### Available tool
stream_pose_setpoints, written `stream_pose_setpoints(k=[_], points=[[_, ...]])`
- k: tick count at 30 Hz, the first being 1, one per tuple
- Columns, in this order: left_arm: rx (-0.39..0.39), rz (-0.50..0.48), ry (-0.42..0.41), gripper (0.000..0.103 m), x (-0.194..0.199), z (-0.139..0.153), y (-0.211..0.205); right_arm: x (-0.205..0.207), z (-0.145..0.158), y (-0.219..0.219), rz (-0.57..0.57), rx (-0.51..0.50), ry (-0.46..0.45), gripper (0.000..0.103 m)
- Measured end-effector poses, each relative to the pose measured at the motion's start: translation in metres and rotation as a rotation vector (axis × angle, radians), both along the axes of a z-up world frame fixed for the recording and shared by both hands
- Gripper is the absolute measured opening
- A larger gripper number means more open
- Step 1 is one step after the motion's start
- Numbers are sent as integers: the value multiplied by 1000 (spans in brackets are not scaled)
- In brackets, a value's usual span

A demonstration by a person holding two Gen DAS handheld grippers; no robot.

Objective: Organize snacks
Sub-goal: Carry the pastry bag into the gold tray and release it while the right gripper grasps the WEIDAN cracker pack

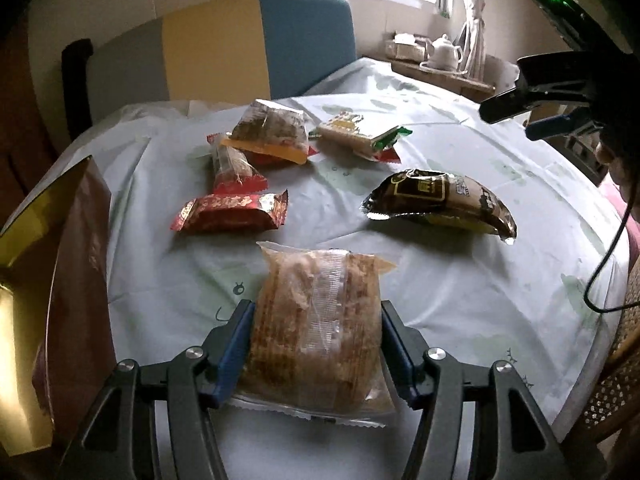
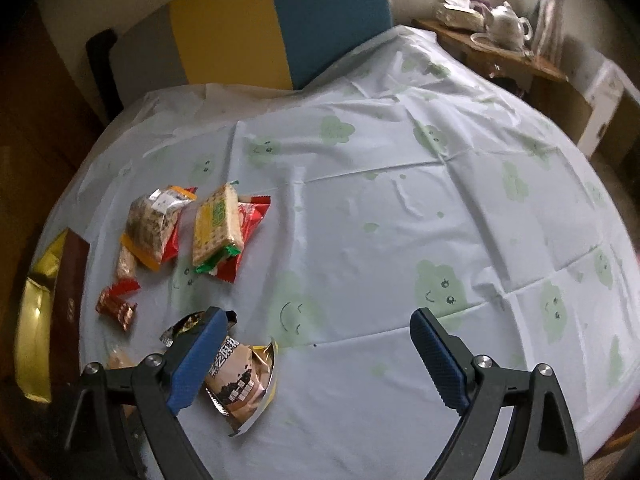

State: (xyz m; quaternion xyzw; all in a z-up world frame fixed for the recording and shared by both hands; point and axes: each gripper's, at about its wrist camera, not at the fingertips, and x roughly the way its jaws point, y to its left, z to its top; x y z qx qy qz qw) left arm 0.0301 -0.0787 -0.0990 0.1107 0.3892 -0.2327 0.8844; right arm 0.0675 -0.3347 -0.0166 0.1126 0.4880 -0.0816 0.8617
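My left tool (image 1: 316, 344) is clamped on the clear pastry packet (image 1: 316, 320), both pads pressing its long sides w/ the pack between them, nearest me on the tabletop (image 1: 460, 280). I'd judge it light, and the pastry inside crumbly and soft, so only a gentle squeeze. The film is slick and crinkly; a hold across the thick middle, as now, beats the thin sealed ends, which would slip or tear.

My right tool (image 2: 324, 344) stands wide open, holding nothing, one finger over the brown packet (image 2: 244, 380).

Relative to the pastry packet: brown packet (image 1: 444, 200) just beyond, to the right; red packet (image 1: 232, 212) just beyond, to the left; further back a loose pile incl. an orange-edged packet (image 1: 272, 136) and a cracker packet (image 1: 352, 132). A gold-lined box (image 1: 52, 280) stands at the left edge, prob. where the snacks go.

Surface: thin pale plastic cloth w/ green smiley prints, creased, likely slippery. Behind it a chair in grey, yellow and blue (image 1: 224, 48), a window, and a side shelf w/ a teapot (image 1: 446, 52).
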Motion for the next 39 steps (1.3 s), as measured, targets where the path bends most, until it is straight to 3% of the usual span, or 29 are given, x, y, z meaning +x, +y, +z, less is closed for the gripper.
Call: stream_pose_setpoints(k=[4, 11, 20, 21, 22, 25, 32, 39], points=[[-20, -3, -7, 62, 3, 0, 2, 2, 3, 22, 95, -35, -13, 85], [-43, -5, -23, 62, 1, 1, 4, 47, 5, 63, 234, -112, 1, 84], [-54, -4, -29, 62, 1, 0, 5, 129, -37, 94, 300, -255, 152, 83], [-54, -4, -30, 62, 1, 0, 5, 134, -43, 95, 305, -276, 174, 75], [-56, -5, -32, 62, 1, 0, 5, 137, -48, 96, 313, -296, 196, 47], [-57, -5, -34, 62, 1, -1, 5, 130, -46, 98, 341, -345, 198, 47], [-54, -4, -39, 62, 0, -2, 5, 74, -13, 59, 289, -224, 113, 47], [-28, -10, -25, 62, 2, 0, 3, 44, -51, 4, 154, -135, 231, 47]])
